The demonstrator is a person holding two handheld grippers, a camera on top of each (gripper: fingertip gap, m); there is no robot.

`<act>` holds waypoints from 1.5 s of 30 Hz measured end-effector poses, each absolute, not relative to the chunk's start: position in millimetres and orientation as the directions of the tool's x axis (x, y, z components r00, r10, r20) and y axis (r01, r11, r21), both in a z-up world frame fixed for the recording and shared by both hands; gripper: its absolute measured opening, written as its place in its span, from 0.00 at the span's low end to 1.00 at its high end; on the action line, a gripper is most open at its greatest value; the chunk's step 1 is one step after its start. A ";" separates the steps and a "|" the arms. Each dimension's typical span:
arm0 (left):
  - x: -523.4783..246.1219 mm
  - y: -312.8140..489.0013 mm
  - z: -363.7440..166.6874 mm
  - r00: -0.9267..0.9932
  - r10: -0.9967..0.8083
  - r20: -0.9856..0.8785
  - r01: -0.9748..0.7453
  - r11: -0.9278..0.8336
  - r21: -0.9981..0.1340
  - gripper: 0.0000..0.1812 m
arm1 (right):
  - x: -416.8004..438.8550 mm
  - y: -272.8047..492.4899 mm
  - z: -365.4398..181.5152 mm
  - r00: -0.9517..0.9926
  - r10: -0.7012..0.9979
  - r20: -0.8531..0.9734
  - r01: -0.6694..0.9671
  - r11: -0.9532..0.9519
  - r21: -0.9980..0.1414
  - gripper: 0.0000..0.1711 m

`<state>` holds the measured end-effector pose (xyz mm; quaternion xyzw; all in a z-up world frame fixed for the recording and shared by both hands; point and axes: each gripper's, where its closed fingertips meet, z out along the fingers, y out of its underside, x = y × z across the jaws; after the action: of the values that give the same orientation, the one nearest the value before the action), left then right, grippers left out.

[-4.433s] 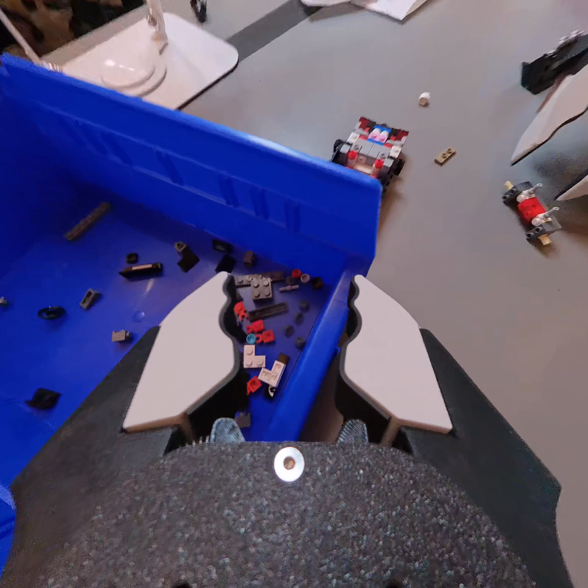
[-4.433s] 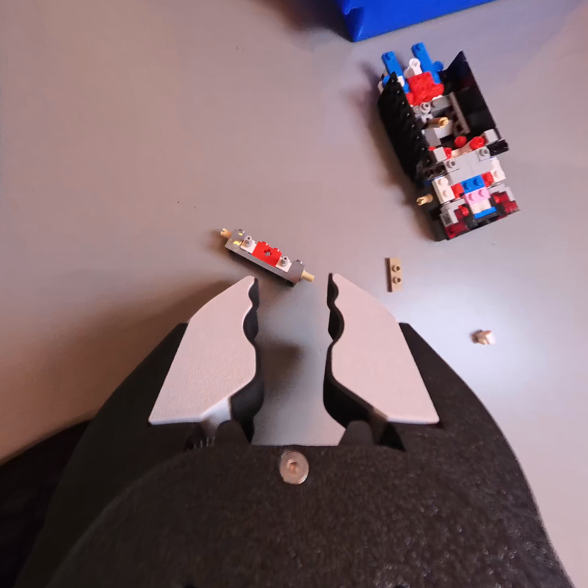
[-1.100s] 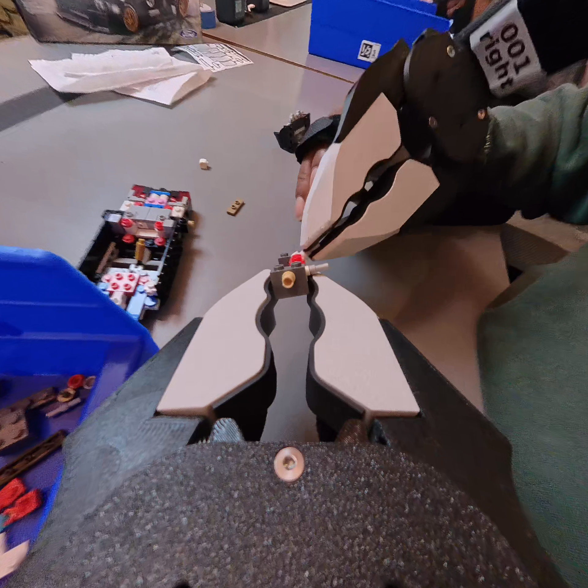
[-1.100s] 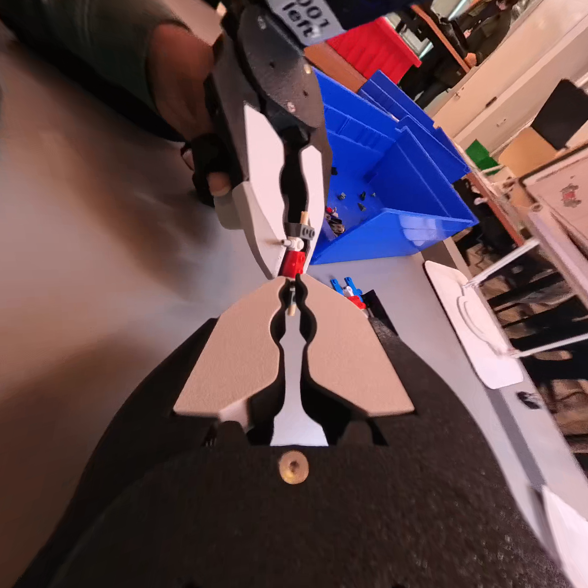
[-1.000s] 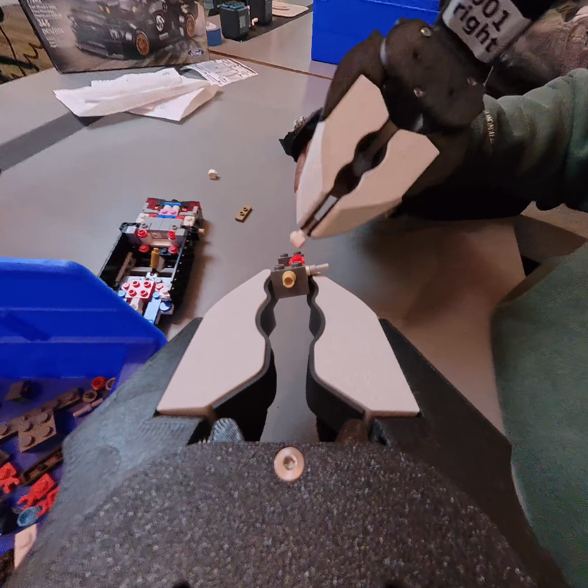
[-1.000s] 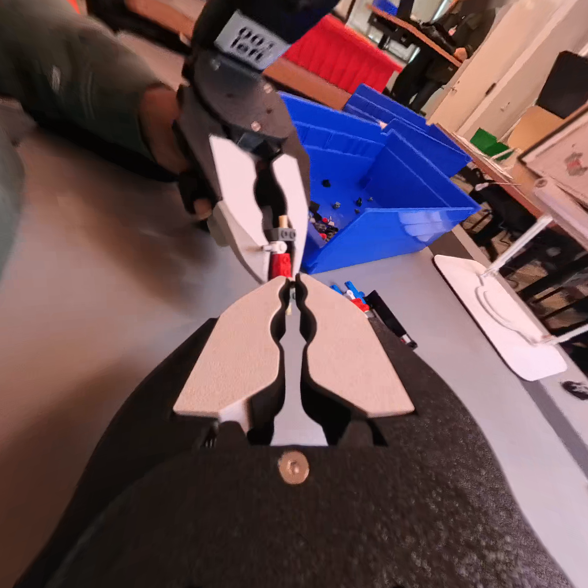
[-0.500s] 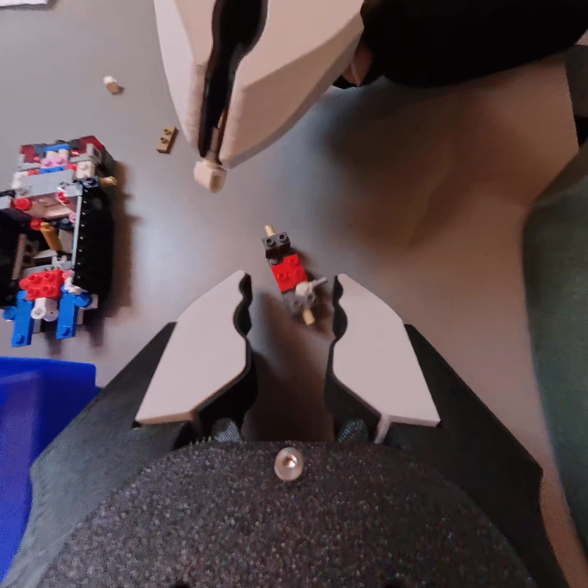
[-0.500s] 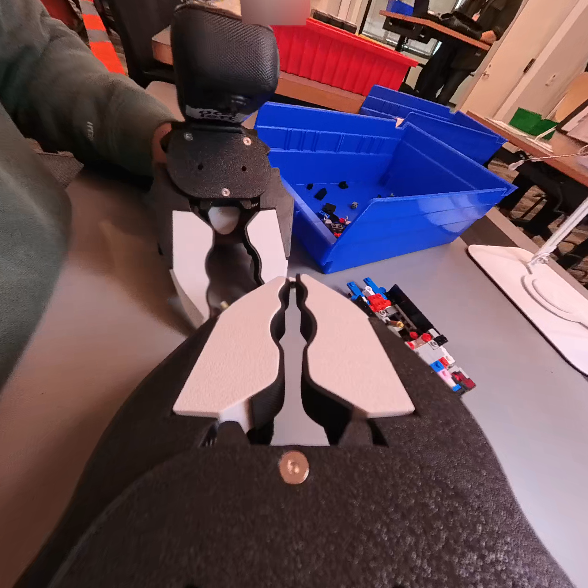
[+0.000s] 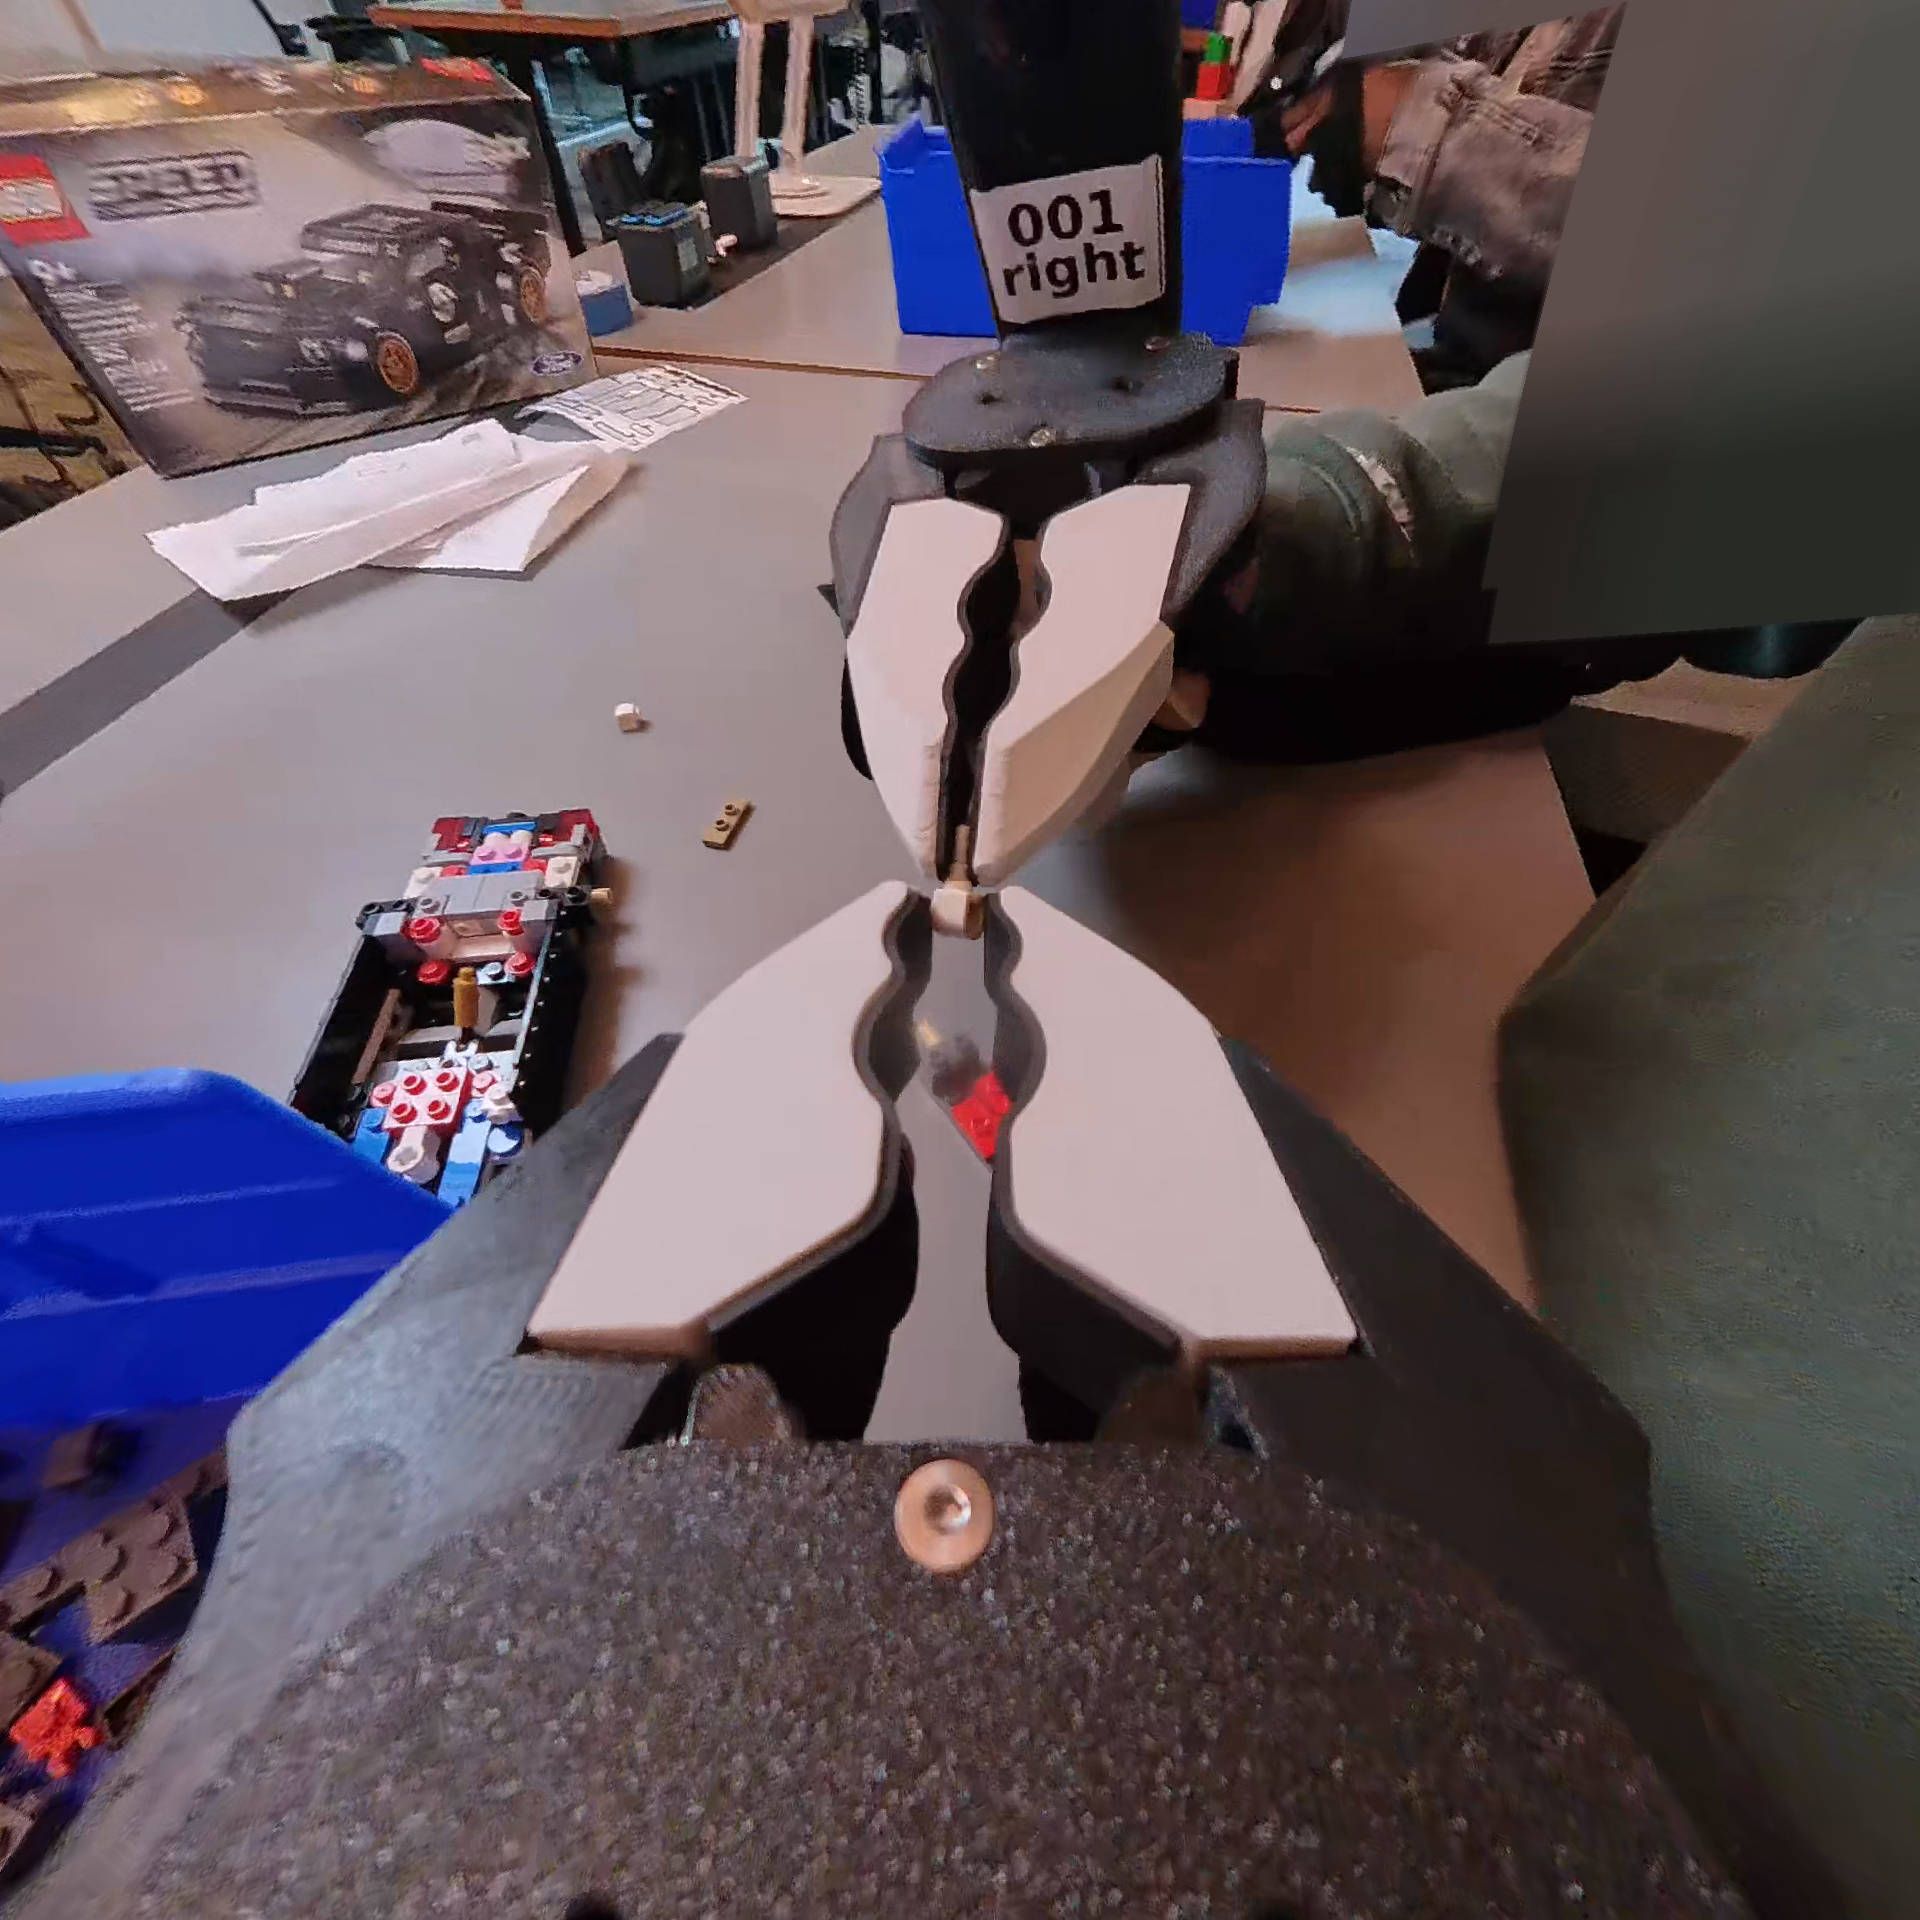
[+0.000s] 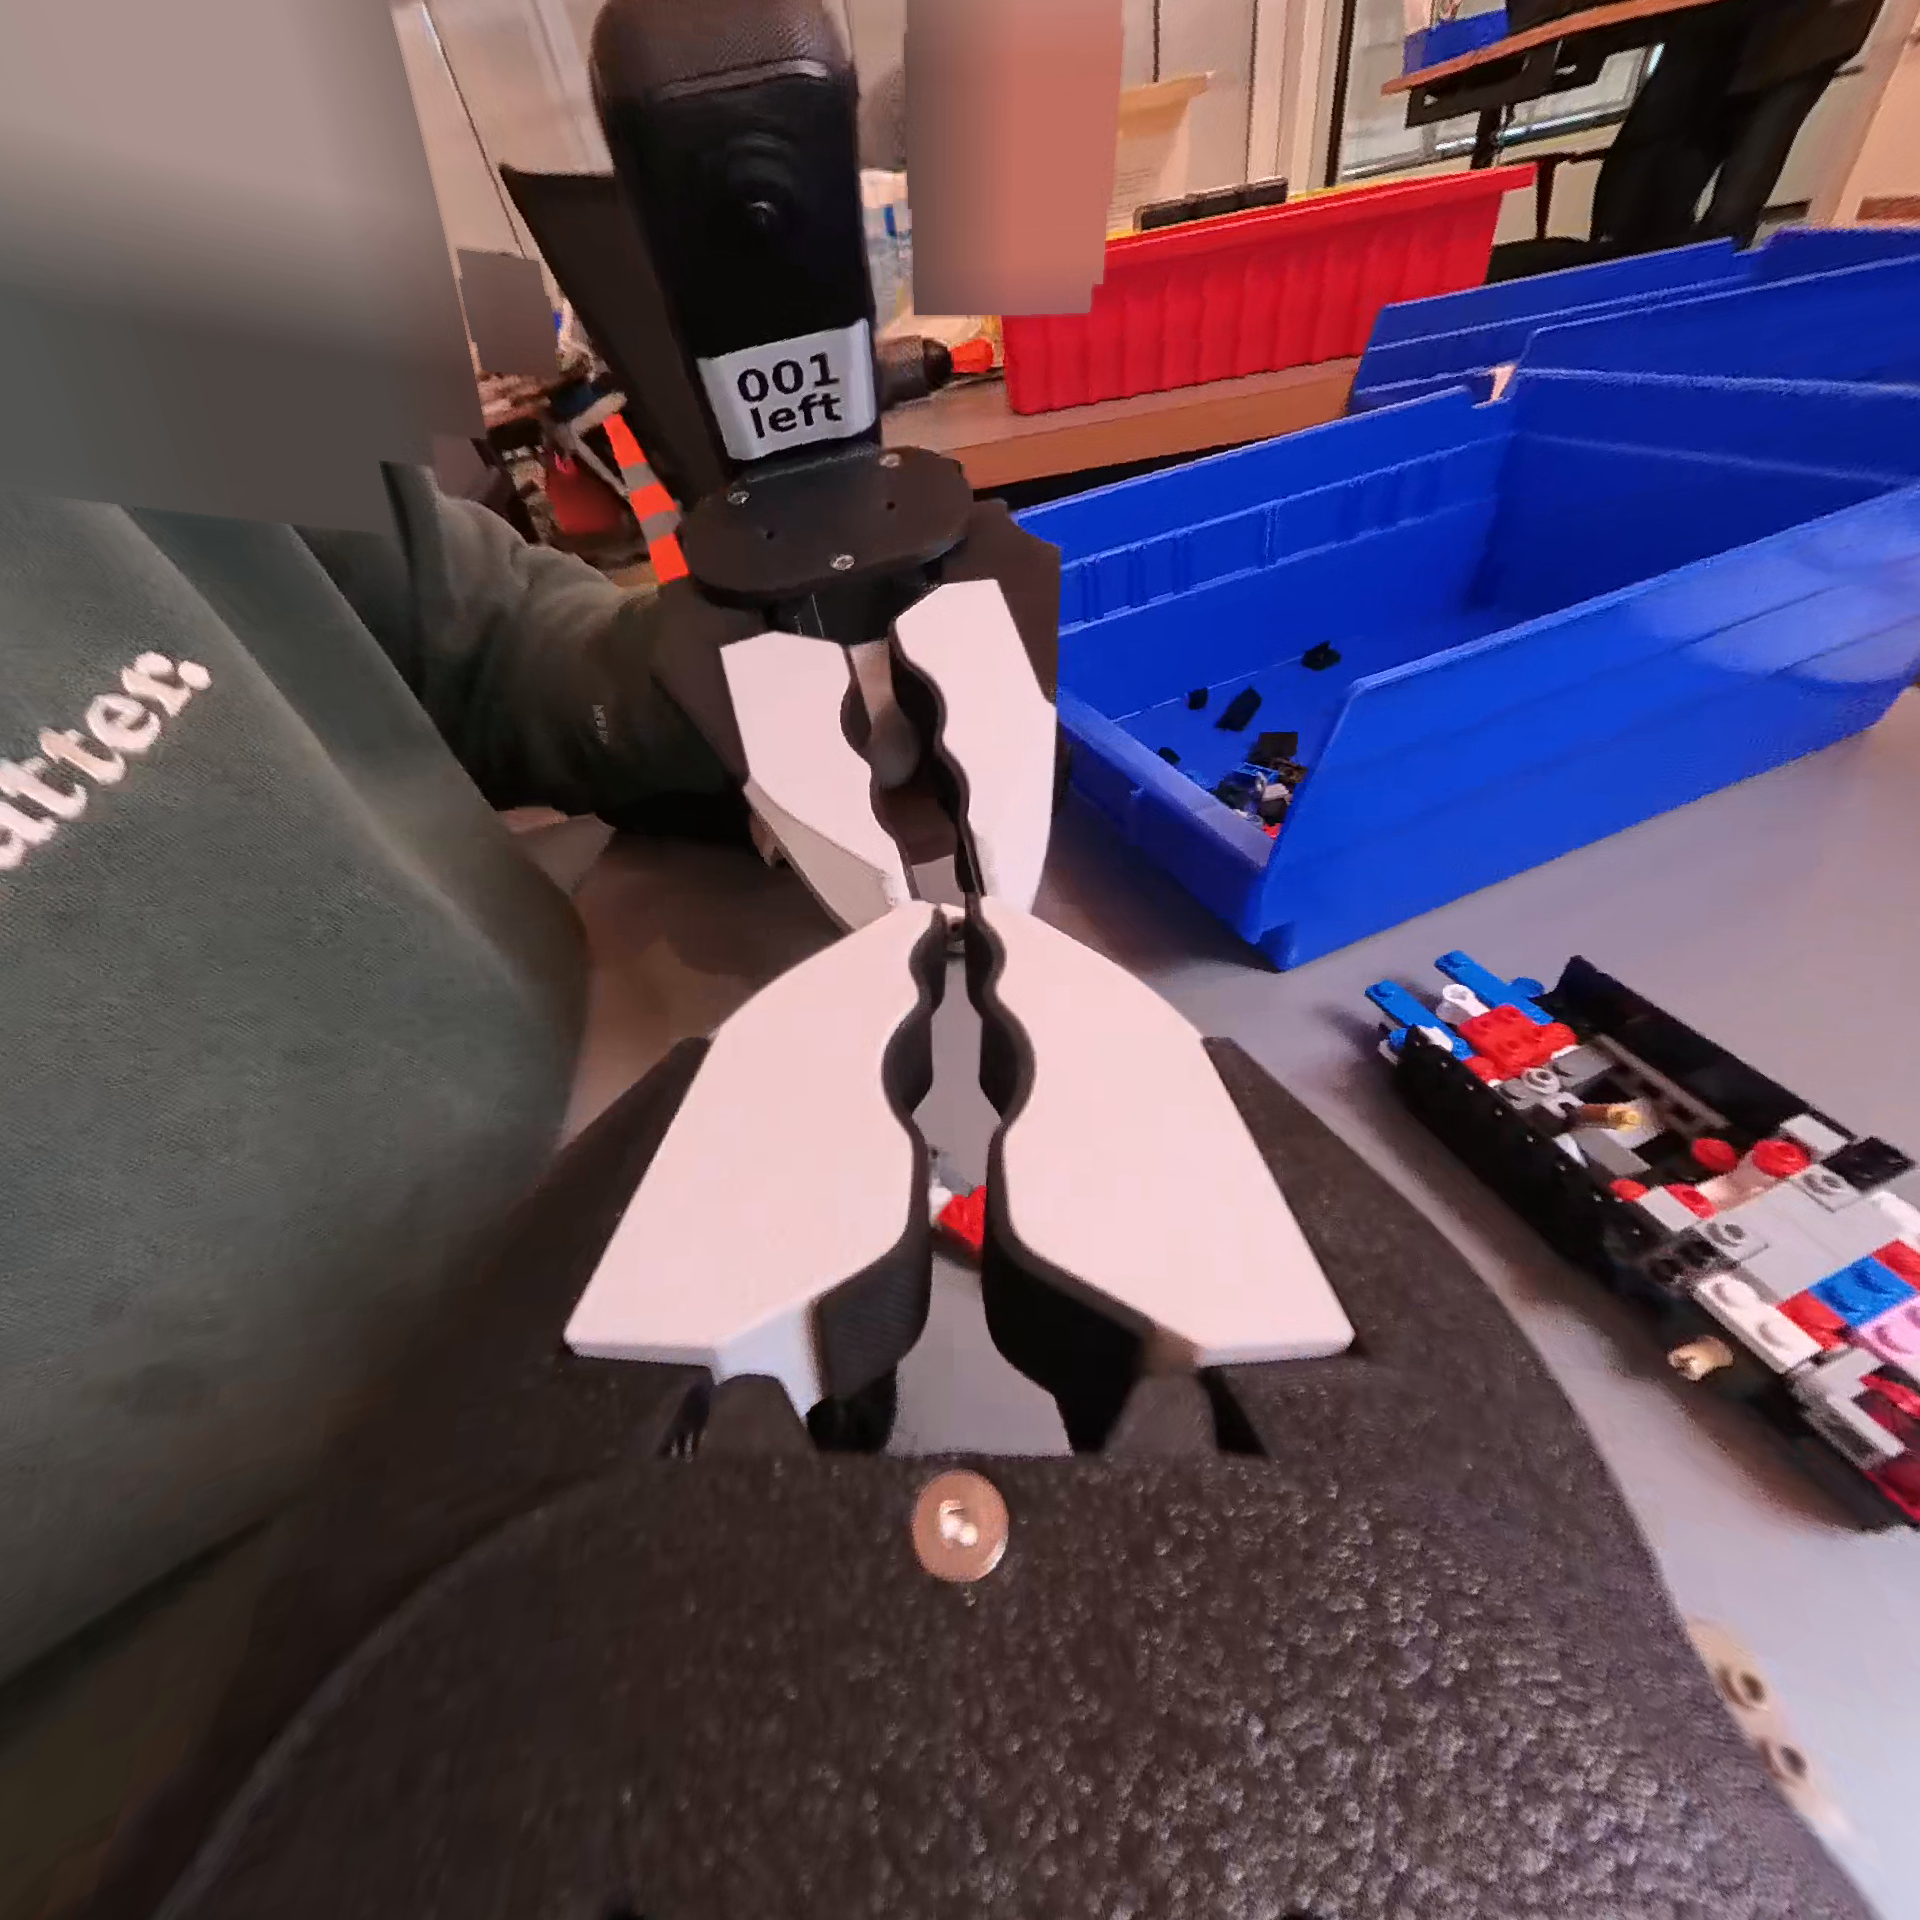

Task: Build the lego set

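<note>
Handover in progress: you're pinching the small tan piece tip-to-tip, right gripper clamping its pin from above, left gripper closing narrowly on its head. Red axle assembly is lying on the tabletop directly beneath the jaws.

Partly built car on the desk, beside the near bin holding loose pieces; two small pieces lie beyond the car; papers and set box toward the far edge.
</note>
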<state>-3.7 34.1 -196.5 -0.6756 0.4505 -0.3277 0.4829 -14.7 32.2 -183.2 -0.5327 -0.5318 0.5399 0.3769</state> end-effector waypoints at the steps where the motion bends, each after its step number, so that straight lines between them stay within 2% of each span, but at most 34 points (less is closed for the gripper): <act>1: -3.9 34.1 -193.9 0.383 -0.924 0.010 -0.285 -0.128 -0.950 0.06 | -14.8 33.0 -180.0 -0.153 0.965 -0.212 0.150 -0.189 -0.970 0.02; 6: -5.0 33.8 -190.7 0.380 -0.924 -0.027 -0.323 -0.106 -0.941 0.06 | -15.1 34.6 -173.2 -0.188 0.910 -0.369 0.107 -0.354 -0.929 0.01; 12: -5.1 26.9 -169.3 0.370 -0.926 -0.069 -0.301 -0.049 -0.952 0.06 | -11.9 27.9 -149.0 -0.308 0.860 -0.407 -0.001 -0.428 -0.904 0.01; 13: -5.1 25.1 -167.5 0.365 -0.928 -0.072 -0.302 -0.045 -0.952 0.06 | -7.2 28.4 -137.9 -0.342 0.849 -0.404 -0.056 -0.447 -0.893 0.01; 15: -21.3 36.7 -189.0 0.415 -0.897 -0.152 -0.415 -0.038 -0.909 0.06 | 22.7 49.9 -94.7 -0.415 0.808 -0.419 -0.241 -0.542 -0.805 0.01; 17: -33.9 43.0 -183.8 0.454 -0.888 -0.076 -0.349 -0.099 -0.932 0.06 | 34.8 63.2 -94.3 -0.250 0.919 -0.307 -0.244 -0.366 -0.898 0.01; 18: -42.3 52.0 -172.9 0.497 -0.861 -0.111 -0.335 -0.073 -0.939 0.06 | 36.7 65.8 -98.6 -0.184 0.946 -0.266 -0.224 -0.304 -0.926 0.01; 21: -82.5 88.8 -155.5 0.683 -0.700 -0.208 -0.361 -0.076 -0.929 0.06 | 38.7 76.7 -111.9 -0.099 0.964 -0.248 -0.162 -0.262 -0.951 0.01; 24: -128.5 112.7 -191.9 0.801 -0.563 -0.202 -0.430 -0.308 -0.848 0.06 | 36.2 82.5 -123.5 -0.083 0.959 -0.270 -0.116 -0.278 -0.953 0.02; 27: -129.9 110.4 -222.4 0.815 -0.578 -0.047 -0.381 -0.473 -0.794 0.26 | 29.1 79.5 -137.5 -0.093 0.950 -0.297 -0.064 -0.303 -0.951 0.02; 29: -131.3 111.1 -231.3 0.817 -0.573 -0.060 -0.405 -0.497 -0.768 0.35 | 24.9 76.5 -143.5 -0.091 0.953 -0.288 -0.035 -0.292 -0.956 0.02; 35: -120.6 101.3 -242.8 0.757 -0.648 -0.082 -0.489 -0.480 -0.728 0.38 | 20.7 72.3 -151.8 -0.100 0.950 -0.294 0.009 -0.295 -0.955 0.02; 38: -110.7 102.2 -228.9 0.736 -0.666 -0.122 -0.484 -0.391 -0.783 0.36 | 17.5 71.5 -156.6 -0.087 0.953 -0.290 0.030 -0.289 -0.957 0.02; 40: -91.1 95.5 -203.2 0.689 -0.715 -0.121 -0.421 -0.259 -0.869 0.25 | 13.0 70.7 -159.6 -0.061 0.961 -0.271 0.042 -0.268 -0.962 0.02; 42: -58.0 69.9 -179.6 0.555 -0.832 -0.018 -0.291 -0.173 -0.941 0.13 | 5.1 64.1 -163.2 -0.043 0.976 -0.215 0.063 -0.213 -0.975 0.02; 45: -22.0 34.4 -163.7 0.322 -0.920 0.224 -0.103 -0.269 -0.957 0.14 | -7.5 45.7 -162.9 -0.062 0.991 -0.121 0.065 -0.117 -0.991 0.02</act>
<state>-22.0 34.4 -163.7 -0.6657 0.3843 -0.4376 0.4665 -7.5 45.7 -162.9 -0.5273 -0.5007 0.5295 0.4368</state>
